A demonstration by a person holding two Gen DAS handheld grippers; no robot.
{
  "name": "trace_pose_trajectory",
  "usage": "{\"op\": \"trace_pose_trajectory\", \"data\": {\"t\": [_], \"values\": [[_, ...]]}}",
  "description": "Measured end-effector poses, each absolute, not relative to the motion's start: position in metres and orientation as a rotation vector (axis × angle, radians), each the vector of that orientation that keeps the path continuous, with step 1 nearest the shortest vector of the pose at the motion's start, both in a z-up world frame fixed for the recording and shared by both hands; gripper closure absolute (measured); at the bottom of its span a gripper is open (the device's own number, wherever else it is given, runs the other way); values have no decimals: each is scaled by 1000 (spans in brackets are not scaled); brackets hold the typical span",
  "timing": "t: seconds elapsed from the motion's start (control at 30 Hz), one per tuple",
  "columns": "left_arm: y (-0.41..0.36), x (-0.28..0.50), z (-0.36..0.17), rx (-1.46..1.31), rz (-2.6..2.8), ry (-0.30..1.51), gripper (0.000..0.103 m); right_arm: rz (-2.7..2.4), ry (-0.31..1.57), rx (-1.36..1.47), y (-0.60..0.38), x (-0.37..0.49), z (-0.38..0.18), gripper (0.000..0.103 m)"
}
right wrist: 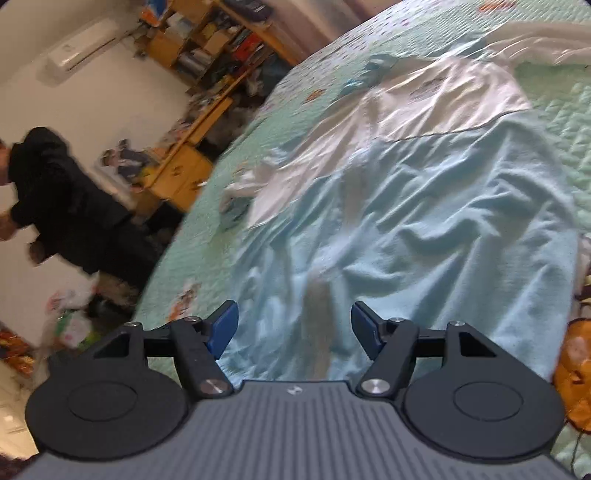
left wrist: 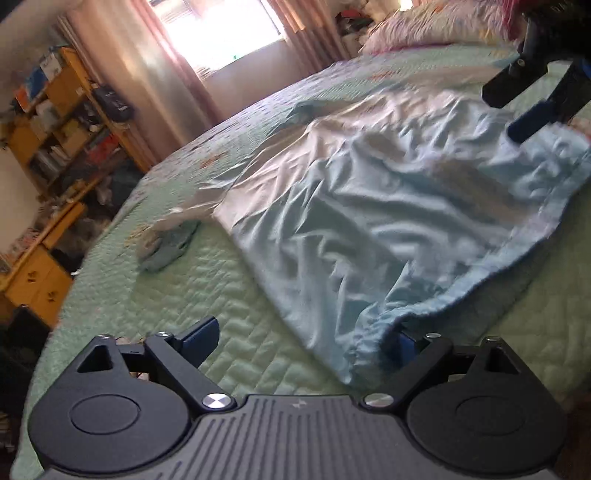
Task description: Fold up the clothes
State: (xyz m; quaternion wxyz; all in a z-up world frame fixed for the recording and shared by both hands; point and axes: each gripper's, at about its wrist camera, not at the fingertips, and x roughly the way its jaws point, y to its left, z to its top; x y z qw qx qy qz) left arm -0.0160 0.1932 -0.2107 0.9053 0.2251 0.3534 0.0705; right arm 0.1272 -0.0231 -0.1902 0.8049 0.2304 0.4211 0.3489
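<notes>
Both my grippers, left and right, gape empty at the shirt's hem, body stretching lengthwise ahead.

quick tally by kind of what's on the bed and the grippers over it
light blue and white garment: 1
small crumpled blue and white cloth: 1
pillow: 1
grippers, left gripper and right gripper: 2
total: 5

Yellow shelves (crammed), pink curtains, air conditioner on wall.
</notes>
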Motion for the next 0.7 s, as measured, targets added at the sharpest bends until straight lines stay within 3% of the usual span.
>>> {"op": "trace_pose_trajectory", "data": {"t": [0.17, 0.3, 0.7], "values": [[216, -47, -195, 312, 270, 734, 13, 548, 888, 218, -5, 107, -197, 34], [215, -59, -186, 228, 177, 722, 12, 526, 885, 224, -13, 84, -204, 34], [194, -51, -195, 286, 84, 716, 5, 424, 747, -117, -35, 25, -211, 34]]}}
